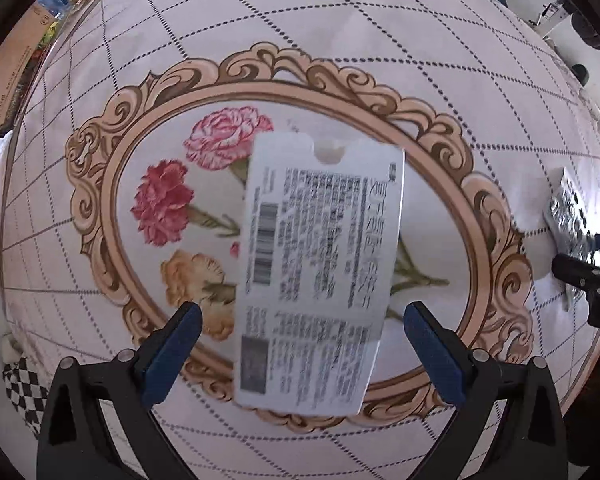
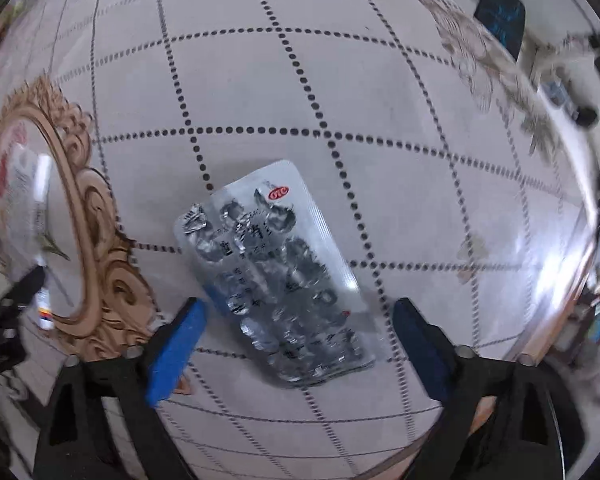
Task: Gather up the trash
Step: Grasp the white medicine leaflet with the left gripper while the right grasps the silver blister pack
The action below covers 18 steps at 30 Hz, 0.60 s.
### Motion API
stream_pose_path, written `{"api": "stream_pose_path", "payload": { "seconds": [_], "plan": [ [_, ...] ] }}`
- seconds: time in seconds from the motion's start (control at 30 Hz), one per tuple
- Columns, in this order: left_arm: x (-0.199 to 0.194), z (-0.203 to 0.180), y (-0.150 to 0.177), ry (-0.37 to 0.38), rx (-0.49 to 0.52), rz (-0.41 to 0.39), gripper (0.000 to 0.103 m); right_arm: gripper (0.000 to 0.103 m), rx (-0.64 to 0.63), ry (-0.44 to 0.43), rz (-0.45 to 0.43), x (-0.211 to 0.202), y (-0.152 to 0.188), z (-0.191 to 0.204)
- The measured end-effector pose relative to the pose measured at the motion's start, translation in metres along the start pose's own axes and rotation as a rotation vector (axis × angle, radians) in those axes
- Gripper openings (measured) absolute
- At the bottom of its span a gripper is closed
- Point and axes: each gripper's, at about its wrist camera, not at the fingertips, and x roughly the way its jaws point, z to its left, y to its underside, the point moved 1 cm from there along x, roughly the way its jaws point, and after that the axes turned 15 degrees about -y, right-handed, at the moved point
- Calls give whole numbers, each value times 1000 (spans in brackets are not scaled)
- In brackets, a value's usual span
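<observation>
We judge collection barely begun: the flattened medicine box (image 1: 316, 276) and the emptied blister pack (image 2: 274, 276) both lie on the worktop (image 2: 260, 80), each between the wide, empty jaws of the left gripper (image 1: 302, 336) and right gripper (image 2: 296, 332) respectively.

The words on the white card (image 1: 316, 276) are too blurry to read. The card hides part of the flowers on the bench (image 1: 340, 32). The silver pill sheet (image 1: 570, 216) is cut by the right edge.
</observation>
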Motion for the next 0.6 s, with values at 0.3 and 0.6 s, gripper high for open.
{"api": "stream_pose_path", "payload": {
  "seconds": [0.3,0.6],
  "plan": [
    [1,10,-1,38,-15,-27,87,84,472,-325,-68,-7,35,-40],
    [-12,-7,4,36,0,-56,80,90,279,-18,-158,-4,25,1]
  ]
}}
